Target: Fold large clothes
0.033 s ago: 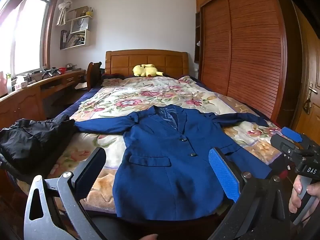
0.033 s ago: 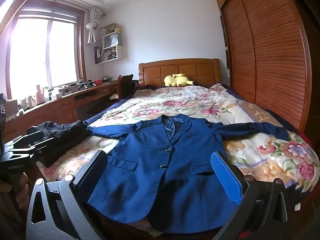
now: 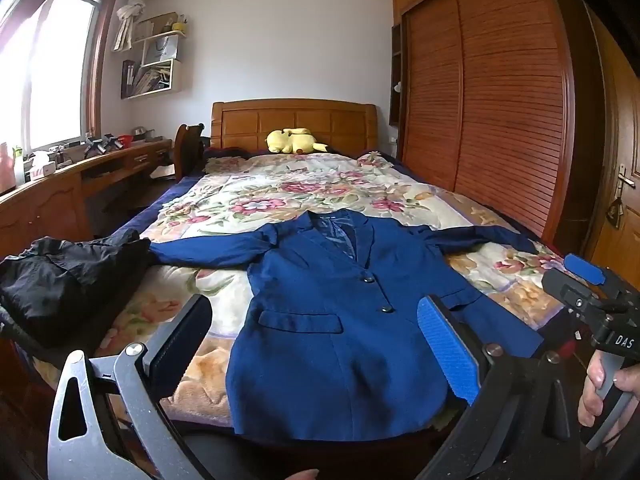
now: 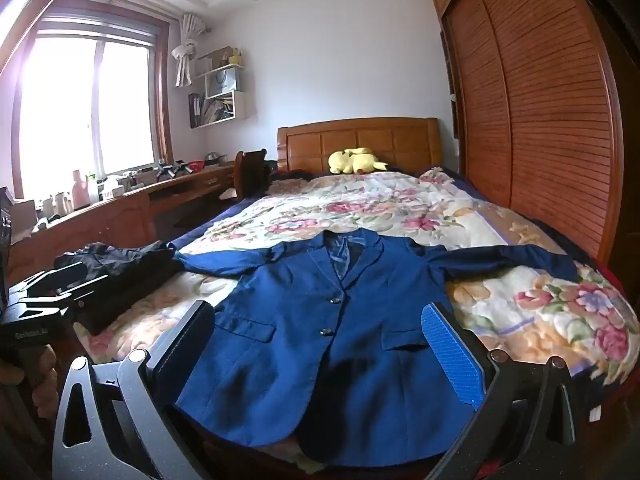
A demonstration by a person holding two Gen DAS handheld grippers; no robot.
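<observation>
A dark blue blazer [image 3: 340,320] lies flat, face up and buttoned, at the foot of the bed, sleeves spread out to both sides; it also shows in the right wrist view [image 4: 332,328]. My left gripper [image 3: 316,340] is open and empty, held above the blazer's hem. My right gripper [image 4: 320,344] is open and empty, also just short of the hem. The right gripper shows at the right edge of the left wrist view [image 3: 592,292]; the left gripper shows at the left edge of the right wrist view [image 4: 44,296].
The bed [image 3: 280,192] has a floral blanket. A black garment [image 3: 64,276] lies bunched at its left front corner. A yellow plush toy [image 3: 292,142] sits by the headboard. A wooden desk [image 3: 60,192] runs along the left, a wardrobe [image 3: 488,100] along the right.
</observation>
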